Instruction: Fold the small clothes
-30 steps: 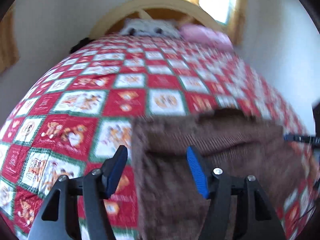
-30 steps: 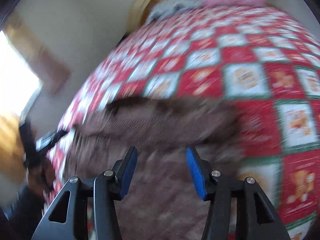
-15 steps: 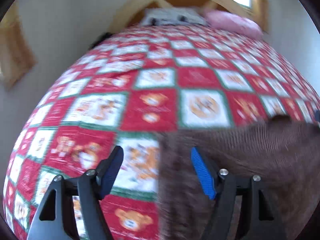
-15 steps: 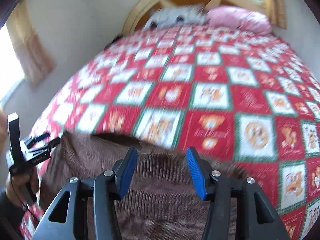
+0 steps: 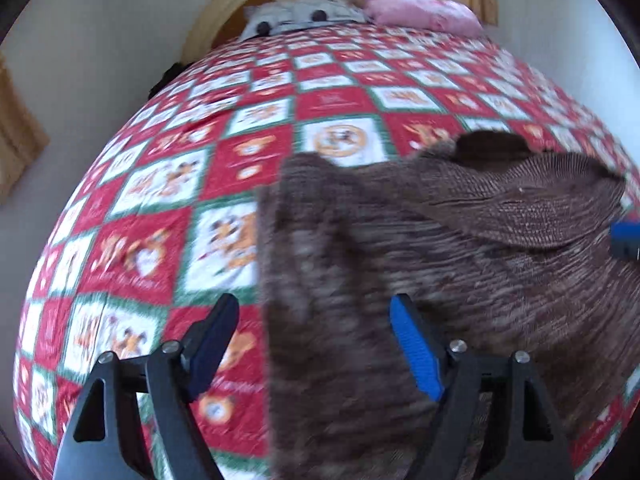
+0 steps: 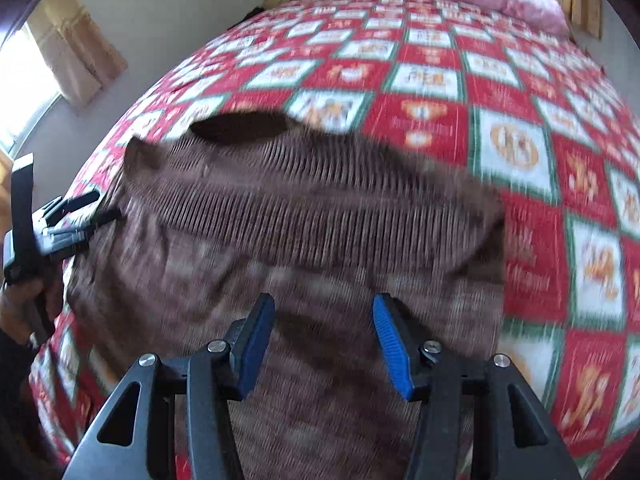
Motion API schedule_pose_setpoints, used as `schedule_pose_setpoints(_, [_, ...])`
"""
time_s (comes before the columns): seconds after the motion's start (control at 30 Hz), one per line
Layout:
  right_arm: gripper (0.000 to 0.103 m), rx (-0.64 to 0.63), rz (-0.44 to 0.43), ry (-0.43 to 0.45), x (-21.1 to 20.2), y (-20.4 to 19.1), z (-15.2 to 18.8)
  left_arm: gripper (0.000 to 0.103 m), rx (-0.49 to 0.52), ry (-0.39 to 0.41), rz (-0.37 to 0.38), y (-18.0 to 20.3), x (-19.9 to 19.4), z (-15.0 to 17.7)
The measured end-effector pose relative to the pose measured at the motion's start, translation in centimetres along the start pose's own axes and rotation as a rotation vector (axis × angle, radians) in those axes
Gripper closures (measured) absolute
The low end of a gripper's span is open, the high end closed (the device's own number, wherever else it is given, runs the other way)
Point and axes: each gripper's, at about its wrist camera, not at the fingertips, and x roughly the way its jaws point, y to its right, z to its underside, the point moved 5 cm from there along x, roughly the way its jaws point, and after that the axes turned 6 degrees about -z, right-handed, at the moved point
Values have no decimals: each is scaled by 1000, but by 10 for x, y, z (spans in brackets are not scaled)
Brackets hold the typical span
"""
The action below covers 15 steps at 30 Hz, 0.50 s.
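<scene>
A brown ribbed knit garment (image 5: 480, 240) lies on the patchwork quilt (image 5: 168, 184), its upper part folded down in a thick band with the dark neck opening (image 6: 240, 126) at the far edge. My left gripper (image 5: 314, 308) hovers over the garment's left edge. Its jaws are opening, and no cloth is pressed between the pads. In the right wrist view my right gripper (image 6: 323, 304) stands open above the middle of the garment (image 6: 320, 208), holding nothing. The left gripper (image 6: 80, 216) shows at the cloth's left side, held by a hand (image 6: 24, 300). A blue fingertip (image 5: 626, 236) of the right gripper shows at the far right.
The red, white and green quilt (image 6: 520, 140) covers the whole bed. A grey-white pillow (image 5: 304, 12) and a pink pillow (image 5: 420, 12) lie against the curved wooden headboard (image 5: 224, 8). White walls flank the bed, with a curtained window (image 6: 60, 52) on the left.
The left jaws have widened and that gripper has sunk closer to the garment's left edge. The right wrist view swung from the left wall toward the headboard; its jaw gap is unchanged.
</scene>
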Motion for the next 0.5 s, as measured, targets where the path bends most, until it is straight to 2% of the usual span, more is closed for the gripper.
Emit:
schedule_pose_setpoints(0.07, [50,7,49,71,4,11,-30,20,-11,-8,2,7,12,-14])
schedule_pose_setpoints(0.13, [50,40,98,164,-4,24,-54,18,-53,8,-49,1,24,-32])
schedule_pose_setpoints(0.23, [50,114,70,257,-22,34,-73,18,-166,6,-48,-16,30,-43])
schedule_pose_setpoints(0.33, [50,124,30,264,-29,33,-68,17,-229,-6,-66,-29,33,-40])
schedule_pose_setpoints(0.43, [50,62,-84,269,-39,12,-47,17,-237,-6,-50,-28,32,-33])
schedule_pose_setpoints(0.5, [50,10,-174,193,-33,-6,-32,17,-210,-1,-59,-21,32,-33])
